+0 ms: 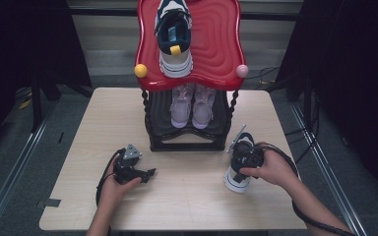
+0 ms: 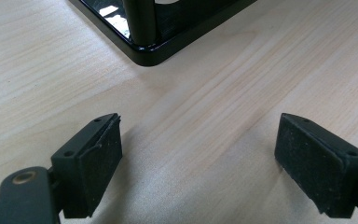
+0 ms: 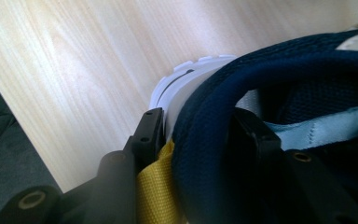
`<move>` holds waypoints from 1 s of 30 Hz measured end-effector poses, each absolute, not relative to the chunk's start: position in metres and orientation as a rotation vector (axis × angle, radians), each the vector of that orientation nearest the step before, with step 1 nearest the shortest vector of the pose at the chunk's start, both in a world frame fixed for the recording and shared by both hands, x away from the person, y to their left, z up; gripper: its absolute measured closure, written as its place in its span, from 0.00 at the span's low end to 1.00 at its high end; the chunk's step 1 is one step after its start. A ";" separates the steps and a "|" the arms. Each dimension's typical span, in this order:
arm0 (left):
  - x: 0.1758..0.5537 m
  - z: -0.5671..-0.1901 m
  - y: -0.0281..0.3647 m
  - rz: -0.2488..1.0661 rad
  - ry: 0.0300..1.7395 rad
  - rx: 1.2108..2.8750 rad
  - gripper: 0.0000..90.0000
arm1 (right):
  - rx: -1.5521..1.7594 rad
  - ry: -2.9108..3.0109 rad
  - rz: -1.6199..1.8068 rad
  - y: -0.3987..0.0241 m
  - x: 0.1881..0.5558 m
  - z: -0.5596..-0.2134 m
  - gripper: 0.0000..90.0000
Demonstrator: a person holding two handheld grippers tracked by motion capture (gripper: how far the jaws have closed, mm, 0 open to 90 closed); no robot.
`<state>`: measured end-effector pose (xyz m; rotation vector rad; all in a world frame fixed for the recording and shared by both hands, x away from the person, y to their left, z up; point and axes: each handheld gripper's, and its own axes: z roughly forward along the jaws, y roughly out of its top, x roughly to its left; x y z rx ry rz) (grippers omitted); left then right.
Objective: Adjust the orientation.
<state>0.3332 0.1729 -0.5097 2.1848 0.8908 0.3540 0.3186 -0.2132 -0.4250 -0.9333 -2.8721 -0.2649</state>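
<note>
The right gripper (image 1: 243, 160) is clamped on the padded heel collar of a navy-and-white sneaker (image 1: 238, 169), one jaw outside, one inside, probably because the collar gives a firm handle for lifting. The shoe sits on the table (image 1: 78, 147) directly under that hand, whose wrist bends inward. Ahead stands the shoe rack (image 1: 187, 142), holding its mate (image 1: 174, 39) above. The left gripper (image 1: 147, 173) rests low, jaws spread wide over bare wood.

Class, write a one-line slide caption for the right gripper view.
Right gripper shut on the padded heel collar of a navy-and-white sneaker, beside its yellow pull tab, above the pale wooden table.
</note>
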 end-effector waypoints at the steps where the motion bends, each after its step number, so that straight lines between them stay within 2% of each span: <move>1: 0.333 -0.510 0.173 0.354 0.891 2.185 0.16 | -0.917 -2.876 -0.249 -0.213 0.319 -0.425 0.63; 17: 0.333 -0.510 0.173 0.355 0.891 2.185 0.16 | -0.812 -2.877 -0.145 -0.201 0.320 -0.429 0.70; 30: 0.333 -0.510 0.173 0.354 0.891 2.185 0.16 | -0.762 -2.870 -0.177 -0.202 0.318 -0.431 0.81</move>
